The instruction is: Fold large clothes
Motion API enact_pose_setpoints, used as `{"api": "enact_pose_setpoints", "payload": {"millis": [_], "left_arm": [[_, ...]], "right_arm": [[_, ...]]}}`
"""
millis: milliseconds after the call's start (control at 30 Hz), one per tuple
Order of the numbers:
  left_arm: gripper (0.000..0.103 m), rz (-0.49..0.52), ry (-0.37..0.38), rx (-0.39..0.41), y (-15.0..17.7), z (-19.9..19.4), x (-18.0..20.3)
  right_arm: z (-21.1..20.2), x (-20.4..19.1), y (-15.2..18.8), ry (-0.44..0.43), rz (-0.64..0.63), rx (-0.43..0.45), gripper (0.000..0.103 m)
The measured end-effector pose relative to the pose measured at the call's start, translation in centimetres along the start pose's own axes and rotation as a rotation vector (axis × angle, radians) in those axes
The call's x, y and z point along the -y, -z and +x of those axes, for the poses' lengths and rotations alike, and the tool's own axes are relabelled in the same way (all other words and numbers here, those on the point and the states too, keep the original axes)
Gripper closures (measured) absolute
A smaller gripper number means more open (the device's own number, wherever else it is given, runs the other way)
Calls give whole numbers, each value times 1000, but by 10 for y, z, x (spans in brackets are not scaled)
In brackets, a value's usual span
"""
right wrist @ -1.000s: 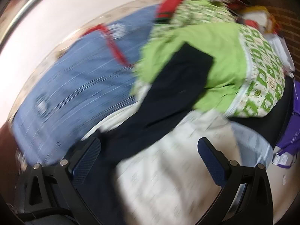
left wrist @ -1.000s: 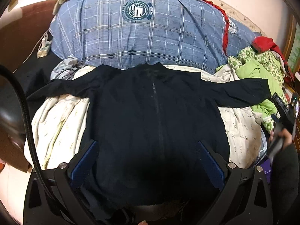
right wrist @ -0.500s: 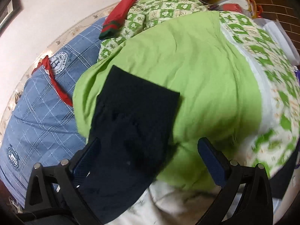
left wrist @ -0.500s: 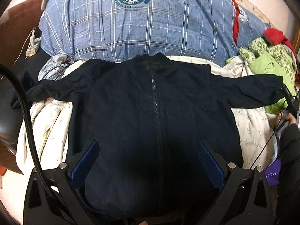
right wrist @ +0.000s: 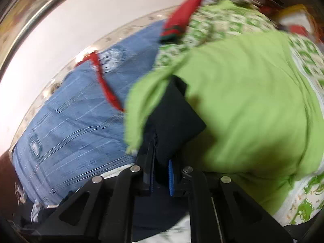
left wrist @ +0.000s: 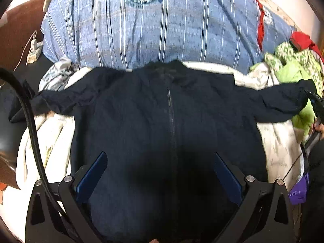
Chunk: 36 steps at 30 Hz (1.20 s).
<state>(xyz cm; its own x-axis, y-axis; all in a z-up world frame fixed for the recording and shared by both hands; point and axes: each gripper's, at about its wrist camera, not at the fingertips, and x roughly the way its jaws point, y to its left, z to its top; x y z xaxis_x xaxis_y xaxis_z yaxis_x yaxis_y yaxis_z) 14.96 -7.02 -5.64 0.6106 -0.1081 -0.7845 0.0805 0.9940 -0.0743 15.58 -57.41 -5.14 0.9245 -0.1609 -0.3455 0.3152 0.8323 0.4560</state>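
Bed sheet under spread jacket; right gripper newly clamped on right cuff, left gripper wide apart above hem.

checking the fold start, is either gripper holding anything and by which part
The right gripper is shut on the dark jacket, at its sleeve cuff. The left gripper is open, holding nothing.

A bed fills the scene, its far half under a blue plaid quilt; a pale patterned sheet covers the near part; a green blanket heaps at the right; a pale wall rises behind; a framed picture hangs far left.
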Motion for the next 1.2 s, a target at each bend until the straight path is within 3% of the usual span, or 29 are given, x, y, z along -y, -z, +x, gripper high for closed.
{"api": "enact_pose_setpoints", "payload": {"millis": [100, 233, 333, 433, 567, 700, 767, 833, 900, 967, 1000, 1067, 1200], "left_arm": [[0, -16, 81, 42, -20, -4, 2], [0, -79, 259, 10, -45, 3, 1], [0, -159, 341, -7, -64, 9, -8], [0, -198, 381, -1, -82, 11, -20], [0, -226, 351, 9, -105, 9, -43], [0, -272, 329, 31, -117, 6, -63], [1, -259, 288, 9, -124, 11, -66], [2, -262, 297, -21, -125, 19, -70], [11, -271, 311, -33, -123, 22, -72], [28, -259, 348, -46, -122, 20, -71], [27, -262, 374, -46, -120, 15, -71], [16, -259, 385, -21, -118, 6, -68], [15, -161, 344, -46, -121, 10, -45]], "right_arm": [[-9, -57, 6, -100, -106, -12, 92], [-19, -152, 32, -257, -298, -62, 93], [-23, -214, 62, -369, -397, -113, 93], [-28, -279, 105, -480, -504, -160, 93], [-33, -337, 156, -557, -607, -196, 93], [-41, -366, 192, -586, -686, -220, 93], [-44, -376, 203, -596, -713, -225, 93], [-46, -381, 210, -597, -727, -226, 93], [-47, -382, 215, -590, -746, -227, 93], [-46, -384, 217, -586, -754, -236, 93], [-45, -385, 219, -578, -764, -235, 93], [-45, -385, 220, -579, -774, -235, 93], [-47, -390, 228, -581, -806, -229, 93]]}}
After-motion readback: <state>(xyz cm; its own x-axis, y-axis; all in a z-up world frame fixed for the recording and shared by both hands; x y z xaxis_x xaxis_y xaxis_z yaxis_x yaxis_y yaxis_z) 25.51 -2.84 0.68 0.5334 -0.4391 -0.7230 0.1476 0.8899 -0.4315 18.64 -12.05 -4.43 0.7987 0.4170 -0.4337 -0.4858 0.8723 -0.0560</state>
